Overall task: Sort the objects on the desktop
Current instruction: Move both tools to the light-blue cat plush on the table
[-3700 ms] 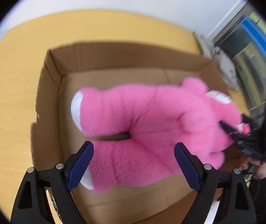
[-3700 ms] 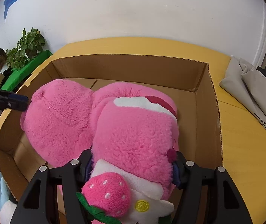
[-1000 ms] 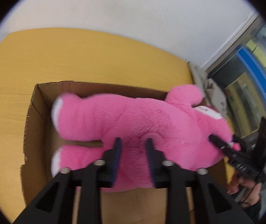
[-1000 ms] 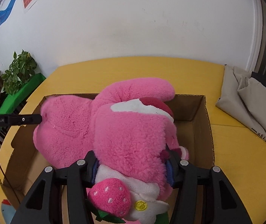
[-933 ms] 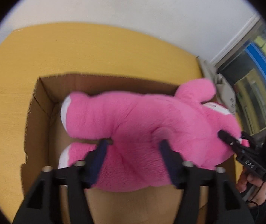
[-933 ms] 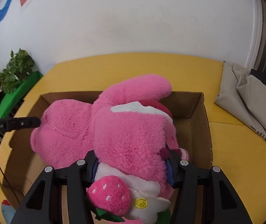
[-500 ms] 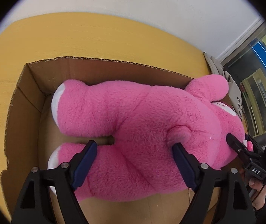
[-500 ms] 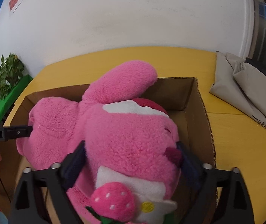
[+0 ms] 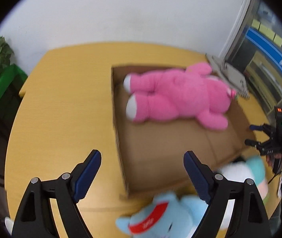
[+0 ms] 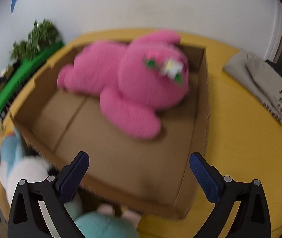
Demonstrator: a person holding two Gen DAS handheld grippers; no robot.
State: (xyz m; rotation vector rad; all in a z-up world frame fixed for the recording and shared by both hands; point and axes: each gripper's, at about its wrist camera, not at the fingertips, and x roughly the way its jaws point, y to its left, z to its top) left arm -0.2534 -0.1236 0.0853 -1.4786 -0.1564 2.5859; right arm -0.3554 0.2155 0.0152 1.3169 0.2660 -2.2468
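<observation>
Left wrist view first: my left gripper (image 9: 141, 171) has its fingers spread wide with nothing between them, hanging over the yellow table (image 9: 61, 109) beside the near left corner of the cardboard box (image 9: 119, 138). Just under it a light blue plush (image 9: 160, 220) lies outside the box, against its near wall, with a white and mint plush (image 9: 244, 170) next to it; I judge these are the next things to sort.

On the right wrist camera, my right gripper (image 10: 139, 175) is likewise spread and empty, poised above the box's near edge (image 10: 133, 196).

Farther in, the pink plush bear (image 9: 180, 97) lies on its side on the box floor (image 10: 121, 148), pushed toward the far wall, one ear poking over the rim. That placement leaves the near half of the floor bare, I'd say room enough for the other toys.

The box walls are low, so a lift over the near edge looks easy. Beyond the box, a grey cloth bag (image 10: 259, 79) sits well apart on the table.
</observation>
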